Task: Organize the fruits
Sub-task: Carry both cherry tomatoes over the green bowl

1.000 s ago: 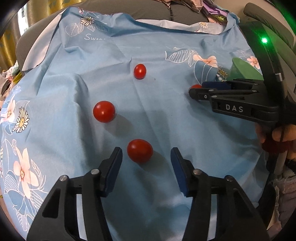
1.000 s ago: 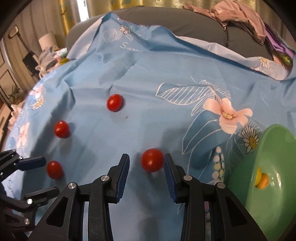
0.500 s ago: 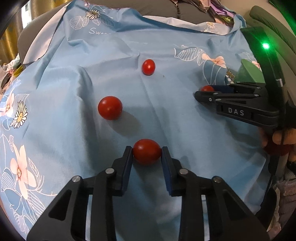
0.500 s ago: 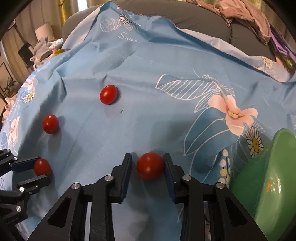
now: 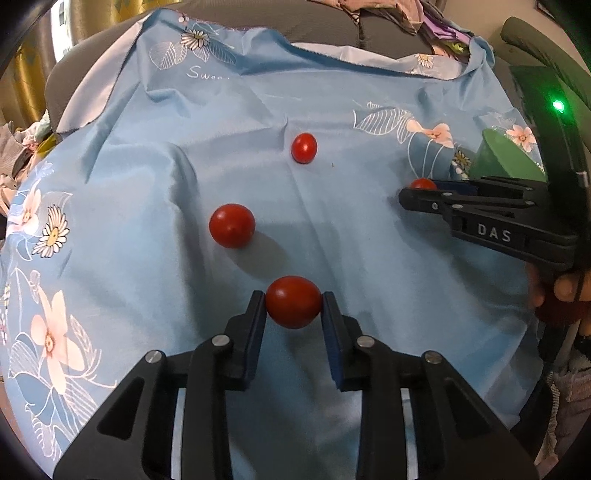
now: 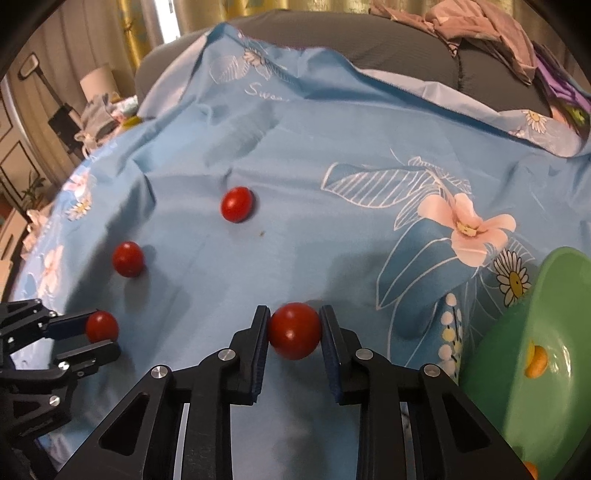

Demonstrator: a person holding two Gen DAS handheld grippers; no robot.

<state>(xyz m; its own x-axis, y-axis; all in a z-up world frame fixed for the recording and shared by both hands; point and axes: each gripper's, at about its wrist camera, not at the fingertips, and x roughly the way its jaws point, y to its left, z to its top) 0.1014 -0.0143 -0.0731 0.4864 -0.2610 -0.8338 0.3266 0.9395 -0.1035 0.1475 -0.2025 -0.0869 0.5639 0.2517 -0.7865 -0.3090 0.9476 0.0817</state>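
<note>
Inside green bowl [image 6: 517, 354] — orange fruit [image 6: 536, 363]

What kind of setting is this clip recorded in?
Probably a lived-in home room, not a lab. A floral blue cloth is draped over a grey upholstered sofa, crumpled clothes lie on its back, and yellow curtains hang behind.

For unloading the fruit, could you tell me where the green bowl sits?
The green bowl fills the right wrist view's lower right corner, on the blue floral cloth, just right of the right tongs.
</note>
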